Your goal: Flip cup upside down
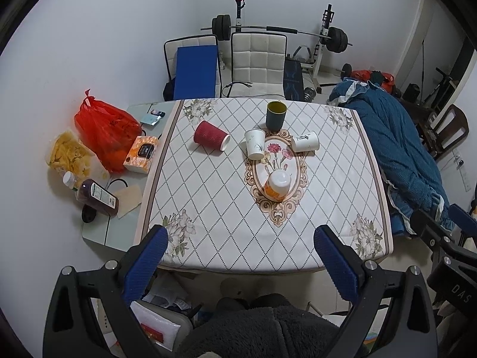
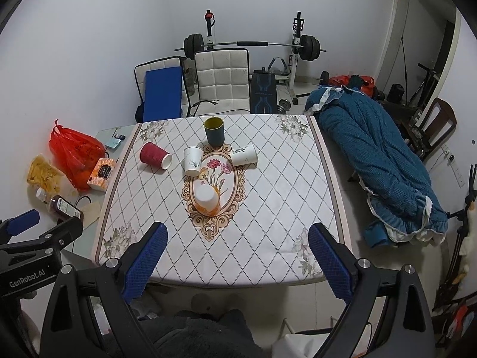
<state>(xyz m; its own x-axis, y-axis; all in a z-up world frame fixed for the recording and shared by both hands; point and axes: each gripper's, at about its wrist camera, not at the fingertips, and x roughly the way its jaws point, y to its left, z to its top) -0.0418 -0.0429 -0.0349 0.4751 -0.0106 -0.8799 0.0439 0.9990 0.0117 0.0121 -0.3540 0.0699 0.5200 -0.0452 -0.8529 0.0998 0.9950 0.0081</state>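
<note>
Several cups sit on the patterned table (image 1: 208,208). An orange and white cup (image 1: 278,185) stands upside down in the middle, also in the right wrist view (image 2: 207,199). A white paper cup (image 1: 255,143) stands upright behind it. Another white cup (image 1: 306,141) and a red ribbed cup (image 1: 211,139) lie on their sides. A dark green cup (image 1: 276,115) stands upright at the back. My left gripper (image 1: 243,238) and right gripper (image 2: 238,235) are both open and empty, above the table's near edge.
A red bag (image 1: 104,131), a tissue box (image 1: 141,154), a snack bag (image 1: 71,155) and a bottle (image 1: 97,197) lie left of the table. A blue quilt (image 1: 396,149) lies to the right. Chairs (image 1: 258,62) and a barbell rack (image 1: 325,38) stand behind.
</note>
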